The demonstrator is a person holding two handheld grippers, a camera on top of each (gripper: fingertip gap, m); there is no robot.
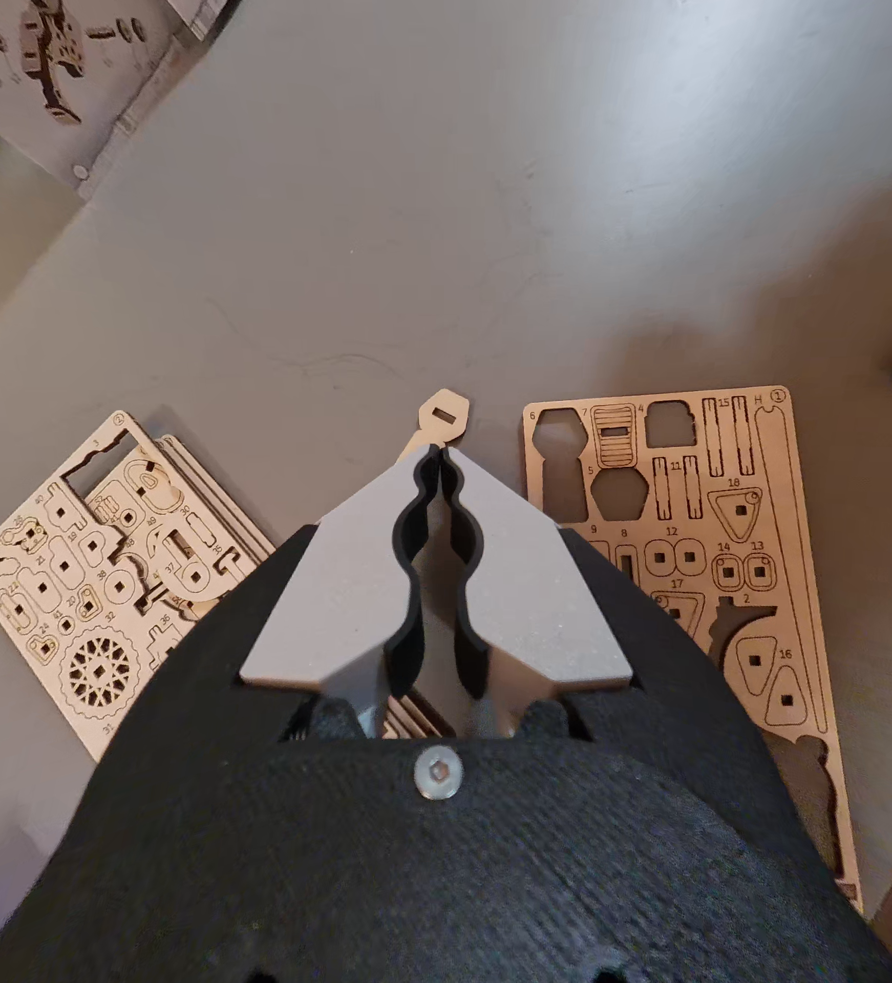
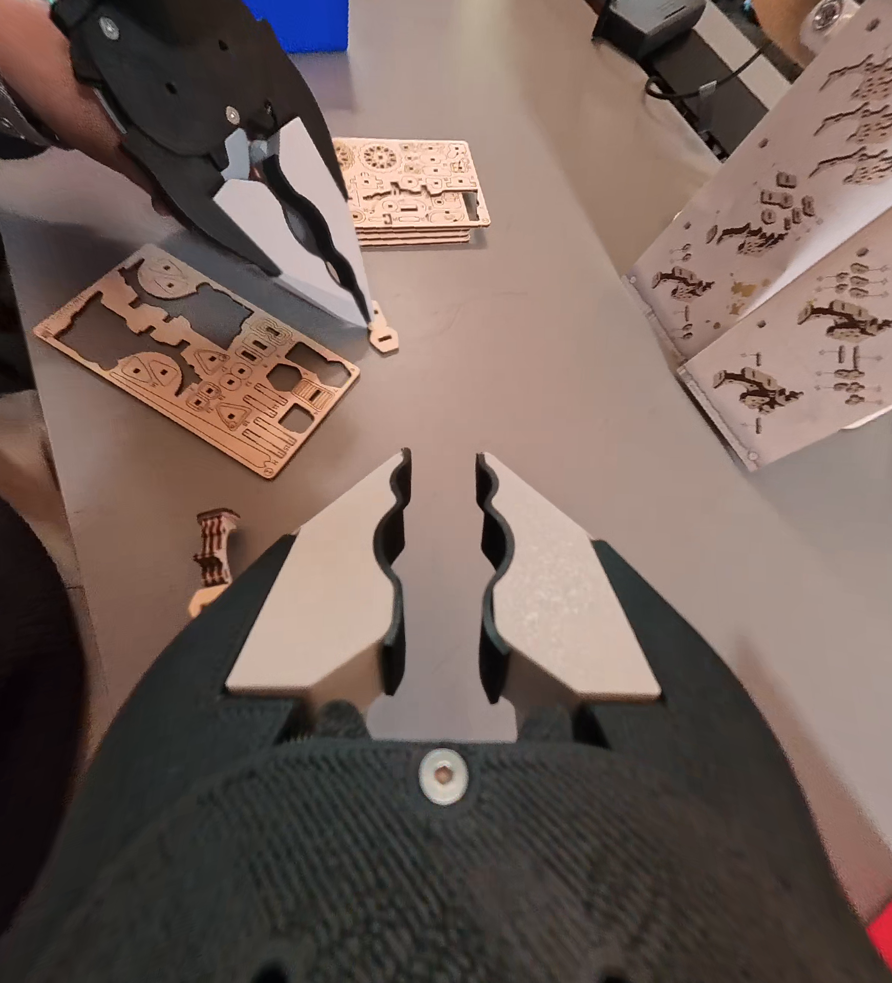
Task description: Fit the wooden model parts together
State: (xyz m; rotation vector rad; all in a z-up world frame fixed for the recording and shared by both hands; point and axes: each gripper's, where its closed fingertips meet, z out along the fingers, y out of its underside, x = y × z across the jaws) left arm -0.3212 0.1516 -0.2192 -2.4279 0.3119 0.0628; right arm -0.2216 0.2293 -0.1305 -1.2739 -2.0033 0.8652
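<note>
A flat wooden part (image 1: 444, 423) with a slotted hexagonal head lies on the grey table (image 1: 486, 213). Its shaft runs back under my left gripper (image 1: 439, 451), which is shut, with its tips right at the part's neck. The right wrist view shows the same: the left gripper (image 2: 368, 318) points down with its tips on the part (image 2: 384, 338). I cannot tell whether the tips pinch it. My right gripper (image 2: 443, 461) is open and empty above bare table. A small assembled wooden piece (image 2: 215, 553) lies to its left.
A wooden parts sheet (image 1: 699, 532) with several cut-outs lies right of the left gripper, also in the right wrist view (image 2: 194, 361). A stack of sheets (image 1: 87, 558) (image 2: 417, 191) lies on its other side. Instruction pages (image 2: 805, 266) stand at the right. A hand (image 2: 34, 106) holds the left gripper. Left tips to right tips: about 15 cm. From the right gripper's tips to the small assembled wooden piece (image 2: 215, 553) is close to 10 cm.
</note>
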